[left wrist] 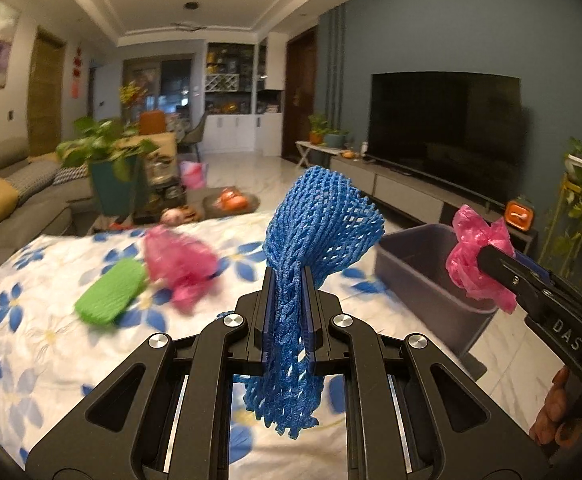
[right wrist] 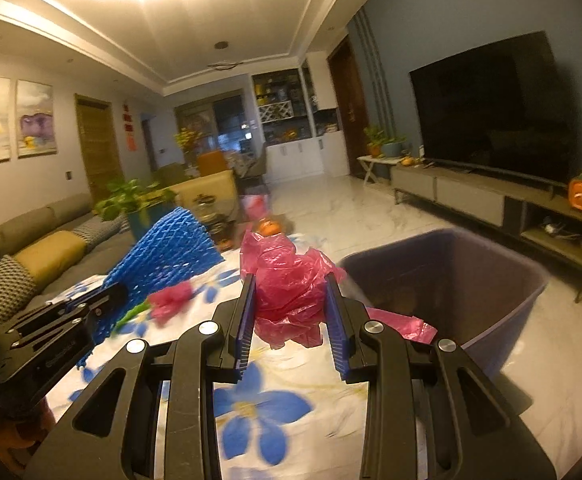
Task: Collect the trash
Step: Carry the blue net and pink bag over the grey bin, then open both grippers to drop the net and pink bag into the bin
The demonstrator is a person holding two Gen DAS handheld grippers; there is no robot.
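Note:
My left gripper (left wrist: pixel 287 276) is shut on a blue foam net (left wrist: pixel 323 224), which stands up above the pads and hangs down below them. My right gripper (right wrist: pixel 291 280) is shut on a crumpled pink plastic bag (right wrist: pixel 291 280); in the left wrist view the same pink plastic bag (left wrist: pixel 477 252) shows beside the rim of the grey-purple bin (left wrist: pixel 431 280). The bin (right wrist: pixel 471 280) stands on the floor just right of the flowered tablecloth (right wrist: pixel 259 408). A green foam net (left wrist: pixel 111 296) and another pink bag (left wrist: pixel 179 268) lie on the cloth, blurred.
A potted plant (left wrist: pixel 111 160) and a tray with orange fruit (left wrist: pixel 231 200) stand behind the table. A sofa (left wrist: pixel 19 200) runs along the left, a television on a low cabinet (left wrist: pixel 443 128) along the right. A person's hand (left wrist: pixel 555 412) holds the right gripper.

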